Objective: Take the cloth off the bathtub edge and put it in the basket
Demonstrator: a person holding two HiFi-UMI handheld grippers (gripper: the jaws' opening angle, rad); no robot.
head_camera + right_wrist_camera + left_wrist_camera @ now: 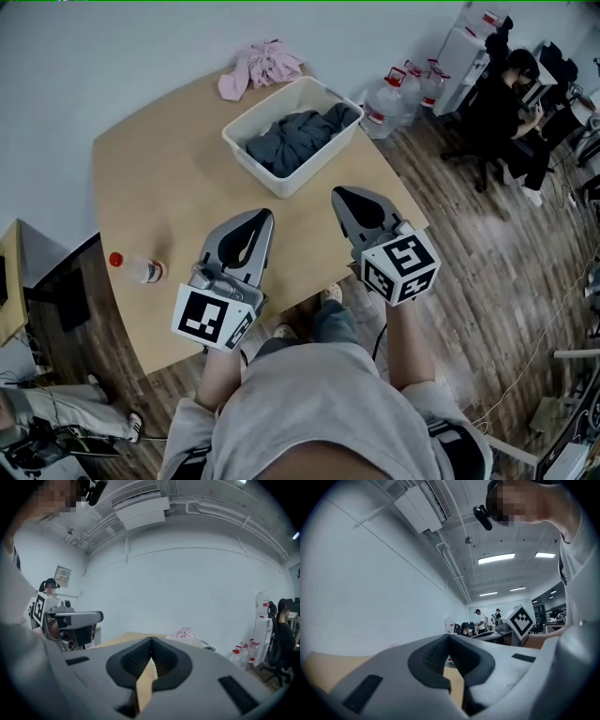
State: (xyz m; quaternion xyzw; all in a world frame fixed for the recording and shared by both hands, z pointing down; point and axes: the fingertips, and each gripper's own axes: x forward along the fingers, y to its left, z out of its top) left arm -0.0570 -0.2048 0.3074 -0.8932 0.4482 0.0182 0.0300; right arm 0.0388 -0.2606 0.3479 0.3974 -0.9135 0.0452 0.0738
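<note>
Head view: grey cloth (295, 136) lies in the basket (314, 167) on the worktop (159, 197), pink cloth (258, 66) just behind. Left tongs (264, 218) and right tongs (341, 197) hover nearer, both pressed together, empty.

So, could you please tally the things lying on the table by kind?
Cloths: 2, the pink cloth and the dark grey cloth
white basket: 1
red-capped bottle: 1
Total: 4
</note>
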